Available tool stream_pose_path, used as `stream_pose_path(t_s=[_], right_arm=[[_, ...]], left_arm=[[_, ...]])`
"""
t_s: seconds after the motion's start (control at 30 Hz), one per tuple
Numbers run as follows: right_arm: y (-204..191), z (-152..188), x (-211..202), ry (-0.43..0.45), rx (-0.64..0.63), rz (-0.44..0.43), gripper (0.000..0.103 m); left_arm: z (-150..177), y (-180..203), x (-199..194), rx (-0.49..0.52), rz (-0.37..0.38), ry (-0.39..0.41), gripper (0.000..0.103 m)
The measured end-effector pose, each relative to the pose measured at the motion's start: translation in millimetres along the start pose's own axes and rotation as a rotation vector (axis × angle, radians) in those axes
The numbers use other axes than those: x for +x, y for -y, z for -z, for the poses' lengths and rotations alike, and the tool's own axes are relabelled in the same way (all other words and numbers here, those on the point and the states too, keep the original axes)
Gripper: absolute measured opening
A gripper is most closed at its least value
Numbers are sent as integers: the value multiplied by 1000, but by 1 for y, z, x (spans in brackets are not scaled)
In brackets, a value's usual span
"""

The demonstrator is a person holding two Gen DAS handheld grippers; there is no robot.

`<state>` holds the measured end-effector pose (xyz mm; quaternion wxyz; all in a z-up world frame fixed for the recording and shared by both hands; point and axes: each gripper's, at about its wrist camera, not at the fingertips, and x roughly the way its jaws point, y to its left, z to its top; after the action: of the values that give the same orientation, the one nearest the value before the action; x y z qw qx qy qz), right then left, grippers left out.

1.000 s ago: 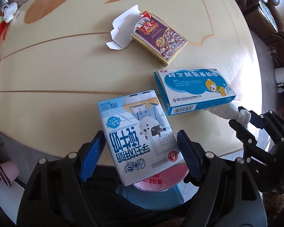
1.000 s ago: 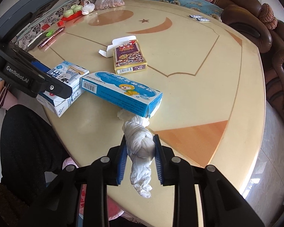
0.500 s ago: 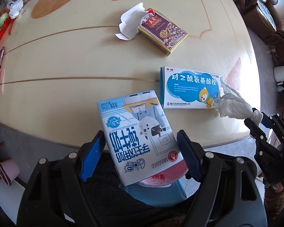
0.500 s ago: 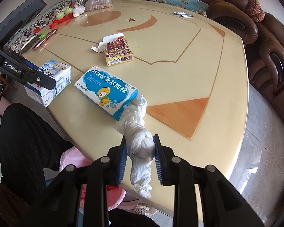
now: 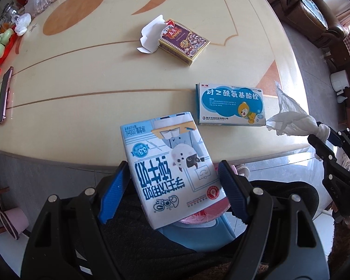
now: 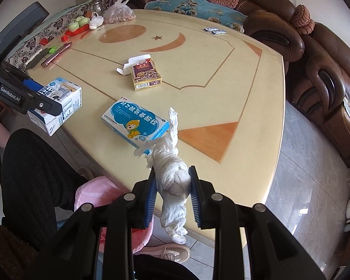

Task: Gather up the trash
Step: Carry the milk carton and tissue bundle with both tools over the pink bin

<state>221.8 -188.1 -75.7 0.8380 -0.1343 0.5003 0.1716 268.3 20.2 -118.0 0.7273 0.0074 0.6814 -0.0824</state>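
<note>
My left gripper (image 5: 172, 186) is shut on a white and blue milk carton (image 5: 170, 163) and holds it at the table's near edge; the carton also shows in the right wrist view (image 6: 58, 105). My right gripper (image 6: 172, 189) is shut on a twisted white tissue wad (image 6: 172, 177), held above the table edge; the wad shows at the right of the left wrist view (image 5: 291, 121). A blue medicine box (image 6: 135, 122) lies on the table, just beyond the tissue. A purple playing-card box (image 6: 145, 74) with an open white flap lies farther in. A pink-lined trash bin (image 6: 93, 198) stands below the table edge.
The round cream table (image 6: 221, 81) carries a phone (image 6: 56, 54), a filled plastic bag (image 6: 119, 11), green and red items (image 6: 77, 26) at its far left, and two small sachets (image 6: 214, 30). Brown sofas (image 6: 315, 58) stand around it. The person's legs (image 6: 35, 170) are by the bin.
Both grippers have pulled back from the table with their loads. The tissue has lifted away from the medicine box, which turned to lie flat with its face up.
</note>
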Motion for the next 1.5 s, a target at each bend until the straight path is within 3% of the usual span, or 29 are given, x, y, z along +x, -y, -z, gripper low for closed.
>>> stream_pose_path(t_s=[0.47,0.63,0.8,1.1,1.5], right_arm=[[18,0,-20,23,87,99,27],[21,-2,-38,94,118,146,27],[14,-22,-45,104,81,151,27],[3,-86,-88,229,46,136,27],[-24,-91,-97,202,-21,133,27]], left_arm=[[18,5,-13,43,18,31,76],[17,6,-14,51,26,38,75],[14,6,-17,56,31,44,75],[14,-1,-31,44,41,64,75],[19,-14,-56,44,5,98,75]])
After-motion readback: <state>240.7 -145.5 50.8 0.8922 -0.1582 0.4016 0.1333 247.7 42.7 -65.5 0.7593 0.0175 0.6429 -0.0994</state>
